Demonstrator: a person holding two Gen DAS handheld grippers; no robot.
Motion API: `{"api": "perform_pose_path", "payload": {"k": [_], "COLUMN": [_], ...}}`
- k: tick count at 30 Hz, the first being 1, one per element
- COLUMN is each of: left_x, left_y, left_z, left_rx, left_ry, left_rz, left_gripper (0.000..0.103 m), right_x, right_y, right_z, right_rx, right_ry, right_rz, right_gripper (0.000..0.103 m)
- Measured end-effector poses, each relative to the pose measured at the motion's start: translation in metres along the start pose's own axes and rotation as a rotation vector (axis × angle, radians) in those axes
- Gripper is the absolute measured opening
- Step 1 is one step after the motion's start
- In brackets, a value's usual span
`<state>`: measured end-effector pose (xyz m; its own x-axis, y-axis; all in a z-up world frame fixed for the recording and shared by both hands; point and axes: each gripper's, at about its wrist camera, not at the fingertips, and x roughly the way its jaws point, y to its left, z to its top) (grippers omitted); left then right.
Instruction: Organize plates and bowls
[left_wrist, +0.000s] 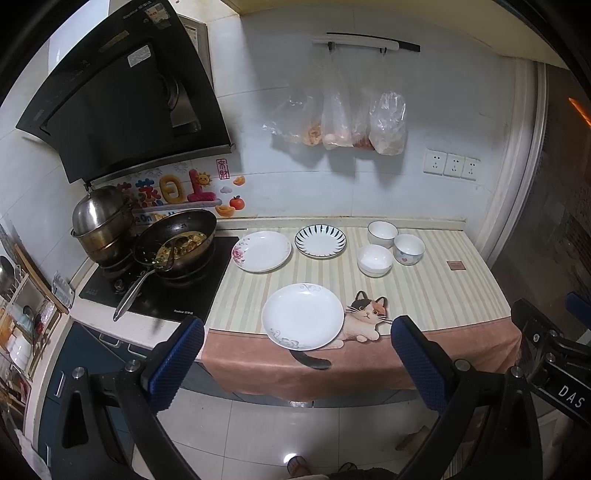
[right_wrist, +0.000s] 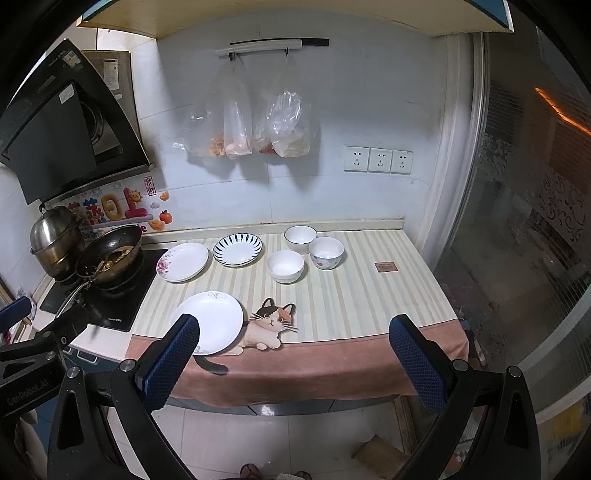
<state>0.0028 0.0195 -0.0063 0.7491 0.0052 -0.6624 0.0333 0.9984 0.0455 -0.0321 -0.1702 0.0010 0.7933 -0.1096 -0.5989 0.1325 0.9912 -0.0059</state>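
Three plates lie on the striped cloth: a plain white plate (left_wrist: 303, 315) (right_wrist: 212, 321) near the front edge, a flower-edged plate (left_wrist: 261, 251) (right_wrist: 183, 261) by the stove, and a blue-striped plate (left_wrist: 320, 240) (right_wrist: 237, 250) behind. Three bowls stand at the back right: a white bowl (left_wrist: 375, 260) (right_wrist: 285, 266), a second white bowl (left_wrist: 382, 233) (right_wrist: 300, 238) and a patterned bowl (left_wrist: 408, 249) (right_wrist: 326, 252). My left gripper (left_wrist: 297, 347) is open and empty, held in front of the counter, off its edge. My right gripper (right_wrist: 293, 343) is open and empty, likewise short of the counter.
A stove (left_wrist: 159, 280) with a wok of food (left_wrist: 177, 243) and a steel pot (left_wrist: 99, 221) stands left of the plates. Plastic bags (left_wrist: 343, 122) hang on the wall. A small brown square (left_wrist: 455, 265) lies at the right. The cloth (right_wrist: 351, 295) hangs over the counter front.
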Motion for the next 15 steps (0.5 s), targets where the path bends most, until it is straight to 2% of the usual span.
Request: {"api": "perform_pose_path", "payload": {"k": [15], "left_x": [-0.0022], "left_y": [0.0017], "left_z": [0.0019], "left_rx": [-0.001], "left_ry": [0.0], "left_rz": [-0.002], "left_gripper": [0.103], "right_x": [-0.004], "right_y": [-0.0034], "right_z": [0.0015], "right_rx": [0.006], "right_ry": [-0.006], "right_rz": [0.009], "right_gripper": [0.103]}}
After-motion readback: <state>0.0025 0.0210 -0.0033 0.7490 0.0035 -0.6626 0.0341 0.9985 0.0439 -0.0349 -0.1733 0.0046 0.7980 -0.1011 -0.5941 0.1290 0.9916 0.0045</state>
